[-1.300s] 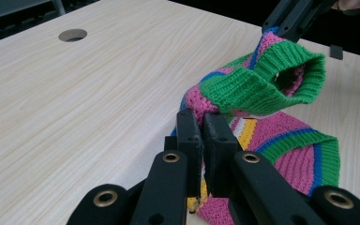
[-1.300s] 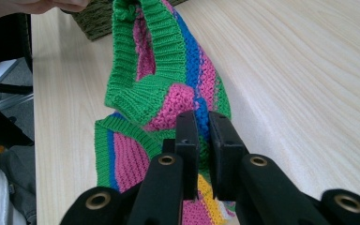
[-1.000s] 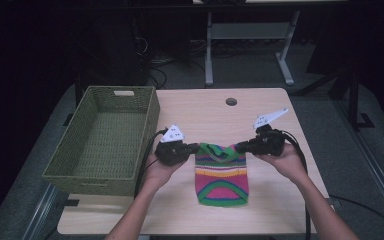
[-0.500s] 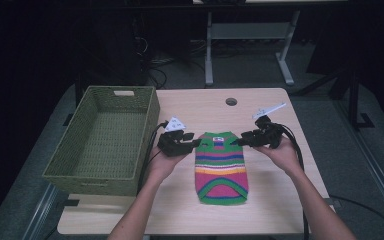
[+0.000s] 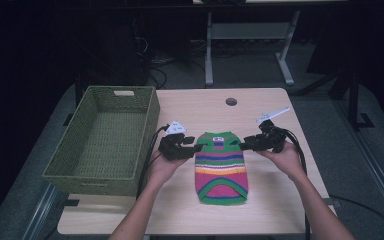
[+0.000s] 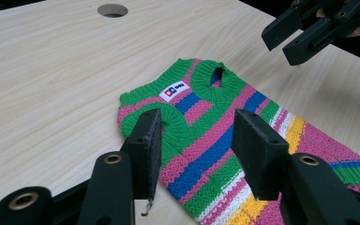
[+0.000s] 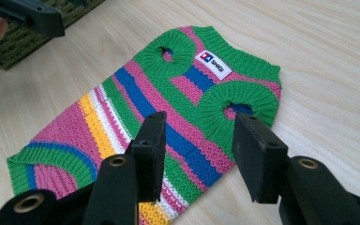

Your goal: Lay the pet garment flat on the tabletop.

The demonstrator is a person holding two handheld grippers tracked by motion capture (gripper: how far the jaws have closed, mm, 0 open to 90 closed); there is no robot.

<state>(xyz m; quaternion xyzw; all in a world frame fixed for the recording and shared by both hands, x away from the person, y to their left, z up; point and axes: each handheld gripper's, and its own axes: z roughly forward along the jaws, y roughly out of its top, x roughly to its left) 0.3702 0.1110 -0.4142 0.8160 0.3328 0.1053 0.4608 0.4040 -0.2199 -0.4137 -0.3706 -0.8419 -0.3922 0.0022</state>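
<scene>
High view: a striped knit sweater lies flat on the counter, collar away from the person, between the left gripper and the right gripper, each poised at a shoulder. A green woven basket sits to the left. Both sets of fingers have just been opening and now stand apart, gripping nothing. The risk from here is that a re-grip catches only one layer of the loose knit, or only one shoulder, so the garment skews or bunches.

Left gripper view: the fingers stand apart above the sweater's near shoulder, the knit below them, not pinched. A ribbed green armhole and a small white label show.

Right gripper view: the fingers straddle the other armhole without pressing. Bands of pink, blue, green, white and yellow run across the sweater; open stitches could snag on a finger's edge.
</scene>
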